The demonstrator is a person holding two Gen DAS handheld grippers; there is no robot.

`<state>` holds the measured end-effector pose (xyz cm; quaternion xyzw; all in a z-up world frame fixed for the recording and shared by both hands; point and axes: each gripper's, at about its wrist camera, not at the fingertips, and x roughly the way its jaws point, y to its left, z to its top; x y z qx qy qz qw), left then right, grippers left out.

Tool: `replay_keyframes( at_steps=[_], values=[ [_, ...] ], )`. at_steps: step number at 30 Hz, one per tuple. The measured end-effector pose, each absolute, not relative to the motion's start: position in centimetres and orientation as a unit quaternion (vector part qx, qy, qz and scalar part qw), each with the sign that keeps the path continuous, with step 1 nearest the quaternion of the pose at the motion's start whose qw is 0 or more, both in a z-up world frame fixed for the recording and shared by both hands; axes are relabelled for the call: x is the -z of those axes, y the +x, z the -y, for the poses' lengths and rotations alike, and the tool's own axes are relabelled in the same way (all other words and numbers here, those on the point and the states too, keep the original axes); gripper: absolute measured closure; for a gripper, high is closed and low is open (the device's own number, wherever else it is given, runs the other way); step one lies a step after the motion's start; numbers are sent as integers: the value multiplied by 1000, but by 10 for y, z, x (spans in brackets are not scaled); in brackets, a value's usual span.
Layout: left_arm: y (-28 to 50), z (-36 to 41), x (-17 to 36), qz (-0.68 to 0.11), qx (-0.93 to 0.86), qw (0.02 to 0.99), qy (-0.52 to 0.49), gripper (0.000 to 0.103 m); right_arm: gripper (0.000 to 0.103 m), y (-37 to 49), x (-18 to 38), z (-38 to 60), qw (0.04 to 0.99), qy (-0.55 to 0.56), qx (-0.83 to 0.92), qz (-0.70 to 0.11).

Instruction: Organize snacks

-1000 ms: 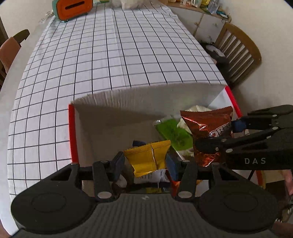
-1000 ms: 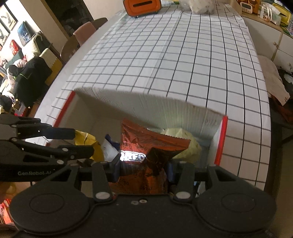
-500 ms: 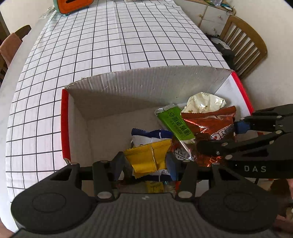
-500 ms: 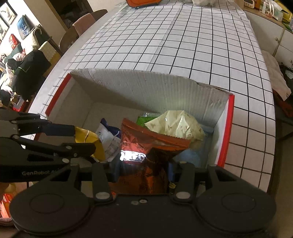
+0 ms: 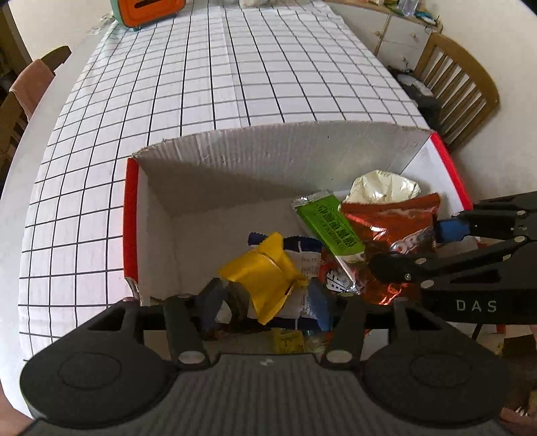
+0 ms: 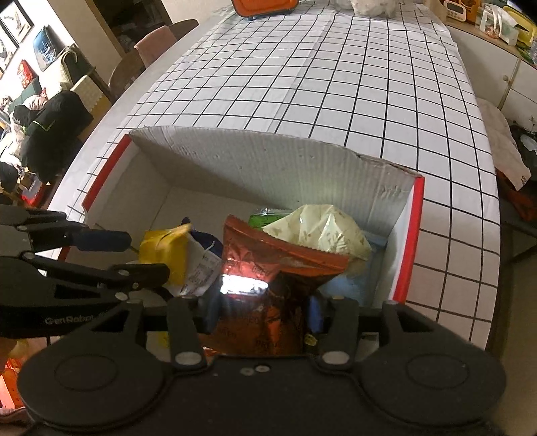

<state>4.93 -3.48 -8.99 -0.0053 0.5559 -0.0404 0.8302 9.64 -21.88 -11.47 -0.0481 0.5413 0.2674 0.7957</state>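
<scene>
Left to right: table (image 5: 100,174) under a black-grid white cloth, carrying an open cardboard box (image 5: 268,157) with red outer sides and white inside. Left gripper (image 5: 265,295) hangs over the near-left part of the box, pointing steeply down; its jaws have just been opening, with the yellow snack packet (image 5: 265,278) sitting tilted between them, one corner up. The left pad looks clear of it; contact on the right side cannot be told for certain, so it reads as released. Under the yellow packet lies a white-and-blue packet (image 5: 302,258). Next to the right, a green bar wrapper (image 5: 330,228) lies diagonally on the pile, and past it a pale cream bag (image 5: 382,186) sits against the far-right corner. Right gripper (image 6: 265,308) hangs over the right part of the box, jaws also just opening, with the copper-orange chip bag (image 6: 268,261) standing between them, its top edge leaning against the cream bag; gaps show at both pads, so it has been let go. All snacks in view are inside the box. An orange object (image 5: 147,10) sits at the table's far end, well apart from the box.
</scene>
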Motion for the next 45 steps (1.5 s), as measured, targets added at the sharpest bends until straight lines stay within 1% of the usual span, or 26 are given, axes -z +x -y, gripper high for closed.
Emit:
replay_keyframes(
  at_steps=[3, 5, 7, 8, 9, 11, 13, 15, 17, 23, 27, 29, 30, 34, 38, 45],
  values=[
    [45, 29, 85, -549, 44, 835, -17, 39, 44, 92, 109, 219, 803, -45, -264, -532],
    [42, 26, 82, -544, 48, 837, -24, 37, 41, 88, 104, 219, 809, -39, -262, -525],
    [38, 23, 78, -538, 52, 841, -31, 34, 40, 83, 99, 221, 814, -31, -259, -519],
    [37, 22, 76, -534, 53, 843, -33, 32, 38, 81, 96, 222, 817, -27, -258, -515],
    [35, 21, 73, -529, 53, 846, -35, 30, 36, 79, 94, 223, 820, -22, -255, -512],
    [30, 19, 68, -519, 55, 852, -37, 27, 28, 73, 87, 227, 828, -11, -251, -502],
    [26, 18, 62, -509, 58, 858, -40, 25, 23, 67, 81, 231, 836, -3, -245, -491],
    [22, 17, 56, -500, 60, 863, -41, 23, 22, 62, 75, 237, 842, 6, -241, -482],
    [16, 17, 50, -489, 59, 870, -38, 21, 17, 57, 70, 241, 848, 12, -238, -474],
    [-1, 24, 32, -458, 66, 886, -26, 20, 10, 38, 53, 245, 868, 18, -229, -440],
    [-12, 28, 21, -446, 70, 892, -28, 18, 8, 23, 42, 246, 878, 23, -232, -419],
    [-19, 29, 16, -438, 72, 896, -30, 15, 3, 16, 39, 247, 880, 32, -234, -412],
    [-22, 30, 14, -434, 72, 898, -27, 13, 2, 13, 38, 247, 881, 36, -235, -409],
    [-33, 31, 6, -422, 67, 904, -26, 10, 0, 1, 32, 251, 886, 49, -231, -399],
    [-39, 31, 4, -418, 61, 906, -34, 1, 0, -11, 28, 254, 897, 57, -214, -384],
    [-47, 33, -1, -410, 60, 909, -34, 1, 0, -25, 19, 261, 910, 74, -201, -356]
  ],
)
